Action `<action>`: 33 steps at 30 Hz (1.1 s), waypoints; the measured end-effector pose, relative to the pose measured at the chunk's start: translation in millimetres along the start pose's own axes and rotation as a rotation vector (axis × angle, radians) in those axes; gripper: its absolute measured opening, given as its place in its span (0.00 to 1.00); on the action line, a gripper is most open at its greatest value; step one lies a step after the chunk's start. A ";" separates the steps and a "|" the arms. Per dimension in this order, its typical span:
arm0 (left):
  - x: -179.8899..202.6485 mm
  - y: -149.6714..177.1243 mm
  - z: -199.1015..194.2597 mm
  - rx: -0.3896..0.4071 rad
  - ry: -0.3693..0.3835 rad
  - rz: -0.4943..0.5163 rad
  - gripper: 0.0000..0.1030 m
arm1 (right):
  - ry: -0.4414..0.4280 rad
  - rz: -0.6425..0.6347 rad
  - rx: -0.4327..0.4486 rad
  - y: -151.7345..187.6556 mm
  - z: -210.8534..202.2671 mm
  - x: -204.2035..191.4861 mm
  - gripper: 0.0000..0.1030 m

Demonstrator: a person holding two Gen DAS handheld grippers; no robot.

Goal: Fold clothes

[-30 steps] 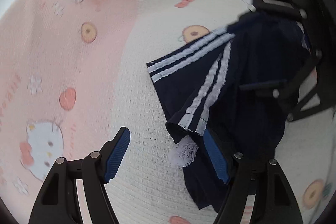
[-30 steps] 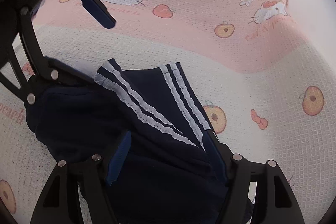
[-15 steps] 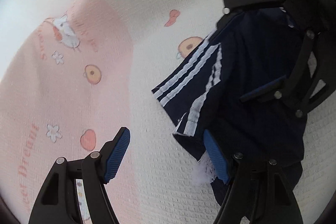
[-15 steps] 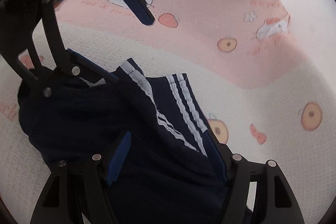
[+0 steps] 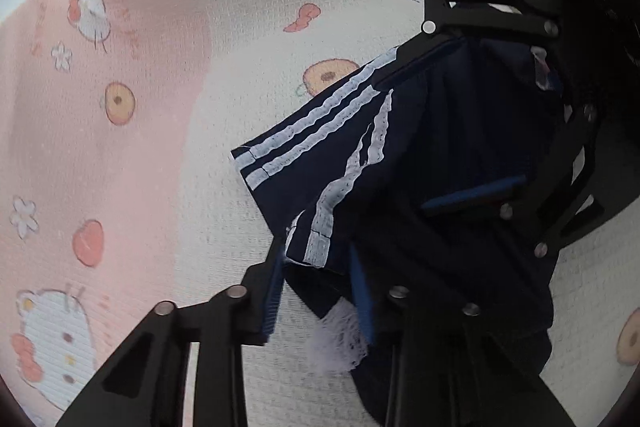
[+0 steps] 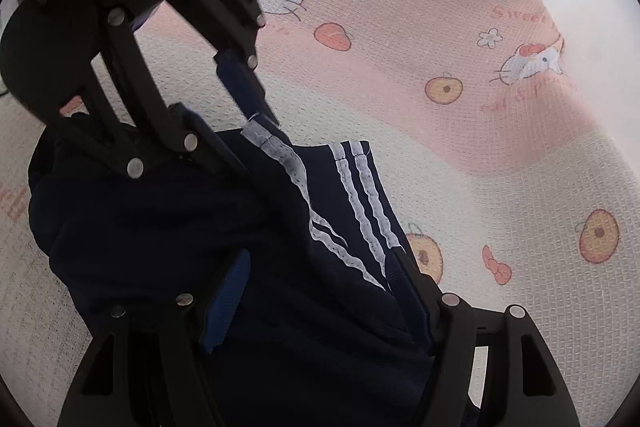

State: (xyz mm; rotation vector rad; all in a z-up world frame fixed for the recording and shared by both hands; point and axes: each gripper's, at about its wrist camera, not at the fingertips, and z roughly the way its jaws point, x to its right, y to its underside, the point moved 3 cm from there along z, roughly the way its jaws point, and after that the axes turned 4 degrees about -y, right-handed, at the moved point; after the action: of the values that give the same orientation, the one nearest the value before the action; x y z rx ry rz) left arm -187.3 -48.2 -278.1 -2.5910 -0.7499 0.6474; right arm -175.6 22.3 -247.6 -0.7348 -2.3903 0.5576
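Navy shorts with white side stripes (image 5: 440, 163) lie bunched on a pink and cream cartoon-print blanket (image 5: 120, 147). My left gripper (image 5: 318, 291) has narrowed its jaws around a striped hem corner of the shorts, the blue pads (image 5: 362, 301) on either side of it. My right gripper (image 6: 316, 303) stands open over the shorts (image 6: 180, 227), fabric lying between its pads. In the right wrist view the left gripper (image 6: 232, 123) shows at the upper left, at the striped hem. In the left wrist view the right gripper (image 5: 472, 139) shows at the upper right, open over the fabric.
The blanket (image 6: 460, 107) covers the whole surface, pink band on one side, cream on the other. The two grippers are close together over the shorts.
My left gripper has closed from wide open onto the striped hem corner and moved in toward the shorts. My right gripper has stayed open over the fabric.
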 end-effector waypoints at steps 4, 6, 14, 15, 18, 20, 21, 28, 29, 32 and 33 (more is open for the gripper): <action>-4.5 2.7 -6.4 0.024 0.090 -0.115 0.14 | -0.033 0.012 0.011 -7.5 -0.7 3.5 0.67; -6.0 3.4 -15.4 0.050 0.137 -0.169 0.13 | -0.033 -0.003 0.021 -11.9 -0.9 3.3 0.67; -19.4 -5.1 -30.6 0.090 0.235 -0.242 0.12 | -0.089 -0.035 0.014 -23.9 18.1 -1.5 0.36; -20.1 -5.4 -29.2 0.084 0.234 -0.242 0.12 | -0.103 -0.022 0.009 -25.6 20.7 -1.4 0.26; -21.1 -5.8 -26.6 0.072 0.237 -0.263 0.12 | -0.103 -0.018 0.001 -29.6 24.0 -2.2 0.22; -21.1 -3.6 -27.7 0.068 0.234 -0.276 0.12 | -0.082 -0.014 -0.003 -31.9 24.6 -2.0 0.13; -21.1 -2.4 -28.3 0.067 0.231 -0.283 0.12 | -0.074 -0.008 -0.001 -33.0 23.9 -1.3 0.08; -39.8 1.1 -40.3 0.102 0.249 -0.395 0.12 | 0.031 0.054 0.045 -45.9 6.6 10.3 0.04; -41.6 -1.4 -44.1 0.115 0.253 -0.404 0.12 | 0.048 0.063 0.048 -48.0 4.7 12.3 0.04; -46.3 -10.7 -53.0 0.142 0.247 -0.413 0.12 | 0.077 0.086 0.042 -52.2 5.4 18.7 0.04; -47.5 -13.7 -54.3 0.149 0.248 -0.413 0.12 | 0.081 0.091 0.040 -53.2 5.8 20.6 0.03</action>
State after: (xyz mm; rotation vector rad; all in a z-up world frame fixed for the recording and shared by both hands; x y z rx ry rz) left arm -200.5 -76.1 -211.4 -2.2287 -1.0638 0.2409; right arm -213.2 -6.9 -215.7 -0.8360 -2.2735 0.5995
